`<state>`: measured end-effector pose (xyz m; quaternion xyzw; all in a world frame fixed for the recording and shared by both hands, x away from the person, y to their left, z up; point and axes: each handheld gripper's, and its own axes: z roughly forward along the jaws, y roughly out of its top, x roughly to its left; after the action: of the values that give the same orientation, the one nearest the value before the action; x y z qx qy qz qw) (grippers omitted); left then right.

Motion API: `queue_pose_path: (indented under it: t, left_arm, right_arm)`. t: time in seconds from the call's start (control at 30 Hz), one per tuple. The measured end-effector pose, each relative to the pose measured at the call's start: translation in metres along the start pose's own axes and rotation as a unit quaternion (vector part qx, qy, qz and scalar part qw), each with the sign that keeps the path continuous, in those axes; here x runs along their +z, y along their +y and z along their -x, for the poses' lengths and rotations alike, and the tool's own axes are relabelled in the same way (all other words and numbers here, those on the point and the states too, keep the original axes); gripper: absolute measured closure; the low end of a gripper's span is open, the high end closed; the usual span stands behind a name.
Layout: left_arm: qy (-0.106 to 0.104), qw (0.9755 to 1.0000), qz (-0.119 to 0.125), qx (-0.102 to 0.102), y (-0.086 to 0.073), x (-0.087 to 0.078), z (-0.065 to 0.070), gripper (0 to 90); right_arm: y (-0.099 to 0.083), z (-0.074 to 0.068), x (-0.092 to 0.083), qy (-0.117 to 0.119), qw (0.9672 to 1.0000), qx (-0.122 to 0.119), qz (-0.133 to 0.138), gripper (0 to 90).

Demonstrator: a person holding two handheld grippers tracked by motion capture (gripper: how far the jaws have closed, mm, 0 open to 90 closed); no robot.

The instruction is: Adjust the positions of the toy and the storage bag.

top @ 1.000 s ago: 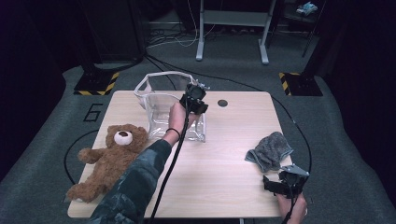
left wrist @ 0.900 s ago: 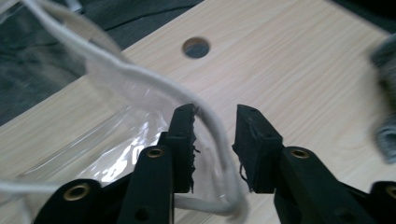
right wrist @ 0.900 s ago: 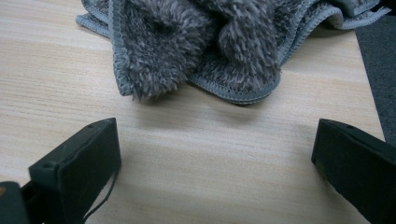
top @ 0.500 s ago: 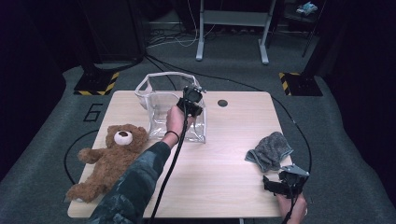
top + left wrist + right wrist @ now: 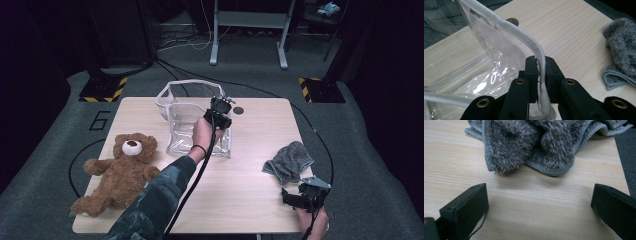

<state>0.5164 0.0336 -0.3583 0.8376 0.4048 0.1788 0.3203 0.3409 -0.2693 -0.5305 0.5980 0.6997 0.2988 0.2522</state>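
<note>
A clear plastic bag (image 5: 192,125) with a white corded rim (image 5: 521,37) stands open on the wooden table (image 5: 240,200), left of its middle. My left gripper (image 5: 220,111) is at the bag's right edge. In the left gripper view its jaws (image 5: 541,68) have just been closing and now pinch the white rim between the pads. A grey fluffy towel (image 5: 289,161) lies crumpled at the table's right side. Just in front of it, my right gripper (image 5: 301,196) rests open at the front right corner, the towel (image 5: 531,142) lying beyond its wide-apart jaws (image 5: 537,207).
A brown teddy bear (image 5: 120,170) lies on its back at the table's left front. A small dark disc (image 5: 238,110) sits behind the bag. The towel (image 5: 621,50) is to the right of the bag. Yellow-black striped bases and a metal stand are on the floor beyond the table.
My left gripper has moved right and slightly nearer, taking the bag's rim with it and stretching the bag's right side. The right gripper and towel have stayed still.
</note>
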Motion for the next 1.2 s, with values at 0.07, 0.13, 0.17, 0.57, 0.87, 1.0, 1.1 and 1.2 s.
queue_pose_path:
  t: [0.07, 0.13, 0.17, 0.57, 0.87, 1.0, 1.1, 1.2]
  left_arm:
    - [-0.003, 1.0000, 0.002, 0.001, 0.001, 0.001, 0.006, 82.5]
    - [-0.005, 1.0000, 0.004, 0.000, 0.002, 0.003, 0.011, 82.2]
    - [-0.006, 1.0000, 0.006, 0.001, 0.002, 0.003, 0.014, 82.2]
    - [-0.029, 0.9993, 0.021, -0.004, 0.005, 0.008, 0.028, 72.3]
    - [-0.024, 0.9976, 0.064, -0.009, -0.009, -0.028, -0.008, 33.7]
    - [-0.009, 0.9971, 0.074, -0.016, -0.019, -0.047, -0.032, 25.1]
    - [0.001, 0.9966, 0.076, -0.030, -0.028, -0.057, -0.052, 22.6]
    - [0.015, 0.9956, 0.082, -0.042, -0.037, -0.068, -0.071, 21.7]
  right_arm:
    - [0.000, 0.000, 0.000, 0.000, 1.0000, 0.000, 0.000, 0.5]
    - [0.000, 0.000, 0.000, 0.000, 1.0000, 0.000, 0.000, 0.5]
    - [0.000, 0.000, 0.000, 0.000, 1.0000, 0.000, 0.000, 0.5]
    - [0.000, -0.001, 0.000, -0.001, 1.0000, 0.004, 0.001, 0.7]
    - [-0.002, 0.000, -0.003, 0.023, 0.9997, -0.010, 0.001, 1.4]
    - [0.000, -0.001, -0.015, 0.044, 0.9988, -0.006, 0.018, 3.4]
    - [0.011, -0.013, -0.032, 0.055, 0.9972, -0.017, 0.047, 5.6]
    - [0.028, -0.030, -0.040, 0.071, 0.9948, -0.048, 0.055, 7.0]
